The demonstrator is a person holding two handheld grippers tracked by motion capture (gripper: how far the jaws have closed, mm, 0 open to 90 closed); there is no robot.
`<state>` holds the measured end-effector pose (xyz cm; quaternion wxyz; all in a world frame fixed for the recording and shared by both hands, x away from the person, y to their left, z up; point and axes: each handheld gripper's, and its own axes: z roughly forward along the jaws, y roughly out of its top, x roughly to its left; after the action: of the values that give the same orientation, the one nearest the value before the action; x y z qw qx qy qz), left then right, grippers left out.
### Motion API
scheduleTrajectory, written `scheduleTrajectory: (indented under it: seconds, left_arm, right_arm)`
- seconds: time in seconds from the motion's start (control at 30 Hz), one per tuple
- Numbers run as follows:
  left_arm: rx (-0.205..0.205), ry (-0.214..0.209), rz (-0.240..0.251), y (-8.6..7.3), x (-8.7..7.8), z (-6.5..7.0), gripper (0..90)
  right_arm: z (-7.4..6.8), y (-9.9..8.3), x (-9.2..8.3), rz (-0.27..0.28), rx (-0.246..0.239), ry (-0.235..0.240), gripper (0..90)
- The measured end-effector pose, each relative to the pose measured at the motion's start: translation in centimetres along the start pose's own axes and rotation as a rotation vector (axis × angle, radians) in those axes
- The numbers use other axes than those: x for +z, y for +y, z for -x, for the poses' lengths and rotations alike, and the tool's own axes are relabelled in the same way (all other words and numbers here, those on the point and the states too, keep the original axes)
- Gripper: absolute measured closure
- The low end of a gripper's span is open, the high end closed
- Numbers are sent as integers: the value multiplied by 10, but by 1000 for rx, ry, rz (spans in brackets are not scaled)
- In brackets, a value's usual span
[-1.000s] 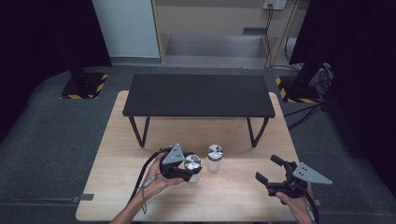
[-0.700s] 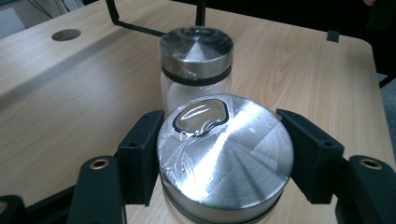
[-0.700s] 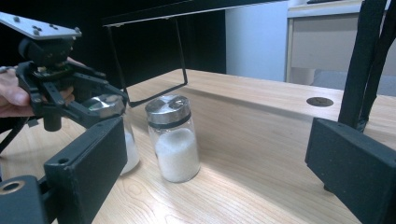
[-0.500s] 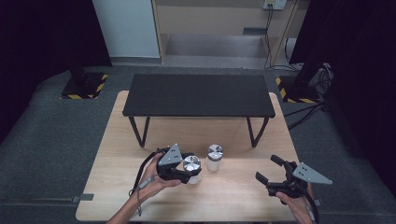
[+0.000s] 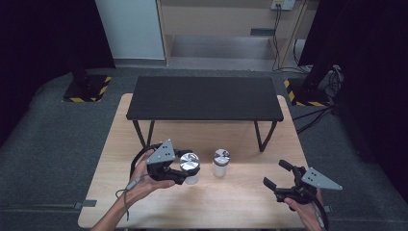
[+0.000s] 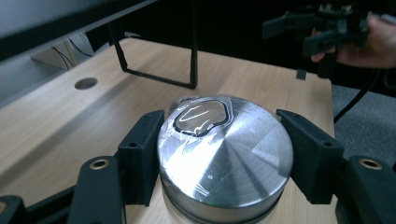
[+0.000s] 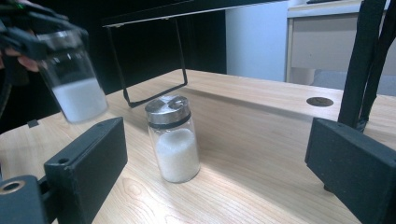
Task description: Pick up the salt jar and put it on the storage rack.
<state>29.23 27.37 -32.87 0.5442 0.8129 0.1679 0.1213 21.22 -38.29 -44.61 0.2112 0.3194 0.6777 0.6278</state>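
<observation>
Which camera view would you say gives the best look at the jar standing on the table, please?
The right gripper view: the standing jar appears whole, side-on, with metal lid and white powder visible. The high view shows it small, mostly lid, beside the left gripper. In the left gripper view the held jar fills the foreground instead.

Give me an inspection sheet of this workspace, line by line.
Surface: light wooden table, with a black low bench on it.
Job's things: glass jar of white powder with silver lid, lifted, tilted; second jar upright on the table.
Clutter: nothing seen.
Grippers: left tool shut on the lifted jar's lid; right tool open, empty.
Cables: one at the left tool; others by the back wall.
Surroundings: grey carpet, dark curtains.
</observation>
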Motion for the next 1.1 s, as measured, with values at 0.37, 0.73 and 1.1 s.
scheduleTrajectory:
  seconds: [0.37,0.73,1.1]
  left_arm:
    - [28,-63,44,28,-36,-18,339]
    - [52,-27,65,59,-73,-34,339]
    - [27,97,65,93,-88,-59,339]
  right_arm:
    - [0,0,0,2,2,2,58]
    - [0,-1,0,0,9,-1,58]
    - [1,-1,0,0,13,-3,58]
